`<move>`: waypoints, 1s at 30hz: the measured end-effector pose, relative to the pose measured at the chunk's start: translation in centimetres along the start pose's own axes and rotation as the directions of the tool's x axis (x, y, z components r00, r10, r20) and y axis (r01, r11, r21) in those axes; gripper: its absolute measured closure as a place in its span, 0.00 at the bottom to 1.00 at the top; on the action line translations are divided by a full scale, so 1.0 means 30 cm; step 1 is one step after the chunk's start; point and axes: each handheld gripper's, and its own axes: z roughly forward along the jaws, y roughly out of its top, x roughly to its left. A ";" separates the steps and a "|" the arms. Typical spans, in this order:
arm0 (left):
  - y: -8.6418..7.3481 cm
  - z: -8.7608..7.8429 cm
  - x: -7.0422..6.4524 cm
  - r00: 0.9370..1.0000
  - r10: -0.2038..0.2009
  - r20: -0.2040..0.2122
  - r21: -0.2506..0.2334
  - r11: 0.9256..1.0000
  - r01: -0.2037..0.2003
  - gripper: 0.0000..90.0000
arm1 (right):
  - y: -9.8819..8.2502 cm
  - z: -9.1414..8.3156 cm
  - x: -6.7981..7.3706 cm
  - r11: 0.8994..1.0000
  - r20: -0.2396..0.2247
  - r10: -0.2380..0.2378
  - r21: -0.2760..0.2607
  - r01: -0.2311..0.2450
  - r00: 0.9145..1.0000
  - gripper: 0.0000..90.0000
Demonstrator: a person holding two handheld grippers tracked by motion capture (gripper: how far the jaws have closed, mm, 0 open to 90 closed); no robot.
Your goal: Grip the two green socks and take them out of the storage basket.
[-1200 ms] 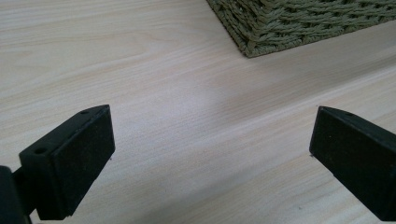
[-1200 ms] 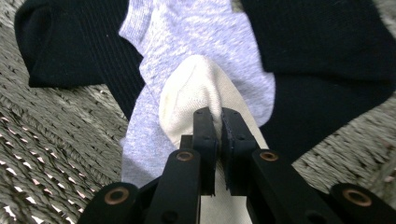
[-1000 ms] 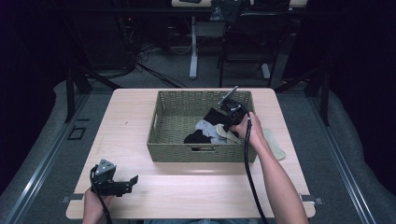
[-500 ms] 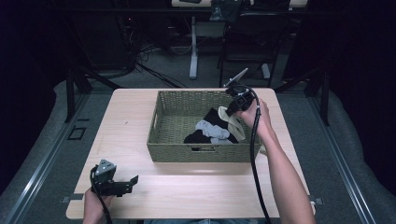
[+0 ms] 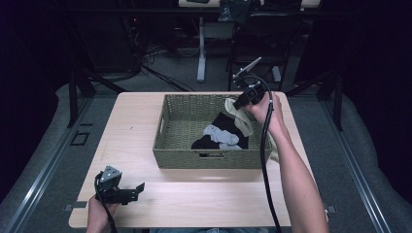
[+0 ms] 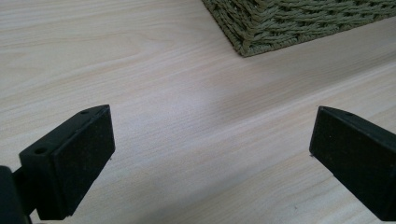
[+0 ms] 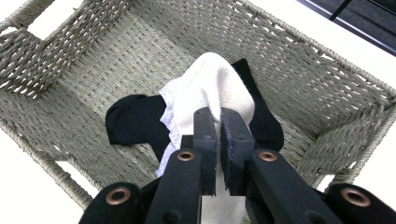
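A woven basket (image 5: 167,127) stands in the middle of the light wooden table (image 5: 136,126). Inside lie a black sock (image 5: 221,121) and a grey sock (image 5: 217,133). My right gripper (image 5: 236,103) is raised over the basket's right side, shut on a cream sock (image 5: 241,119) that hangs from it into the basket. In the right gripper view the gripper (image 7: 218,116) pinches the cream sock (image 7: 210,88) above the black sock (image 7: 135,121) and the basket (image 7: 303,84). My left gripper (image 5: 140,187) rests open at the table's front left; in its own view the gripper (image 6: 210,140) holds nothing.
Another pale cloth (image 5: 275,150) lies on the table just right of the basket, behind my right forearm. A basket corner (image 6: 289,23) shows beyond my left gripper. Dark chairs and a desk leg stand on the floor beyond the table.
My right gripper has risen out of the basket, drawing the cream sock up with it. The left gripper has stayed in place.
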 end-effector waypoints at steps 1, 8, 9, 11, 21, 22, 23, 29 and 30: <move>-0.001 0.000 0.001 1.000 -0.010 0.002 -0.007 1.000 0.010 0.00 | 0.006 -0.012 0.002 1.000 0.001 0.000 -0.005 0.000 1.000 0.96; -0.001 0.000 0.001 1.000 -0.009 -0.002 -0.007 1.000 0.009 0.00 | 0.016 -0.092 0.004 0.999 0.016 -0.011 -0.037 0.012 1.000 0.96; -0.001 0.001 0.001 1.000 -0.009 -0.001 -0.006 1.000 0.009 0.00 | 0.016 -0.106 0.002 0.999 0.018 -0.012 -0.045 0.012 1.000 0.96; -0.001 0.001 0.002 1.000 -0.007 -0.001 -0.006 1.000 0.007 0.00 | 0.012 -0.132 -0.003 0.998 0.024 -0.007 -0.058 0.008 1.000 0.96; 0.001 0.000 0.000 1.000 -0.002 0.004 -0.005 1.000 0.002 0.00 | -0.042 -0.244 -0.066 0.996 0.074 0.024 -0.087 -0.018 0.997 0.96; 0.001 0.000 0.000 1.000 -0.002 0.004 -0.005 1.000 0.002 0.00 | -0.042 -0.244 -0.066 0.996 0.074 0.024 -0.087 -0.018 0.997 0.96; 0.001 -0.001 -0.001 1.000 0.000 0.004 -0.004 1.000 0.000 0.00 | -0.062 -0.261 -0.088 0.995 0.084 0.040 -0.091 -0.032 0.996 0.96; 0.002 0.001 -0.003 1.000 -0.005 -0.004 -0.011 1.000 0.005 0.00 | -0.126 -0.287 -0.144 0.992 0.105 0.083 -0.104 -0.072 0.991 0.96; 0.002 0.000 -0.003 1.000 -0.005 -0.003 -0.010 1.000 0.005 0.00 | -0.143 -0.289 -0.158 0.992 0.112 0.091 -0.101 -0.080 0.990 0.96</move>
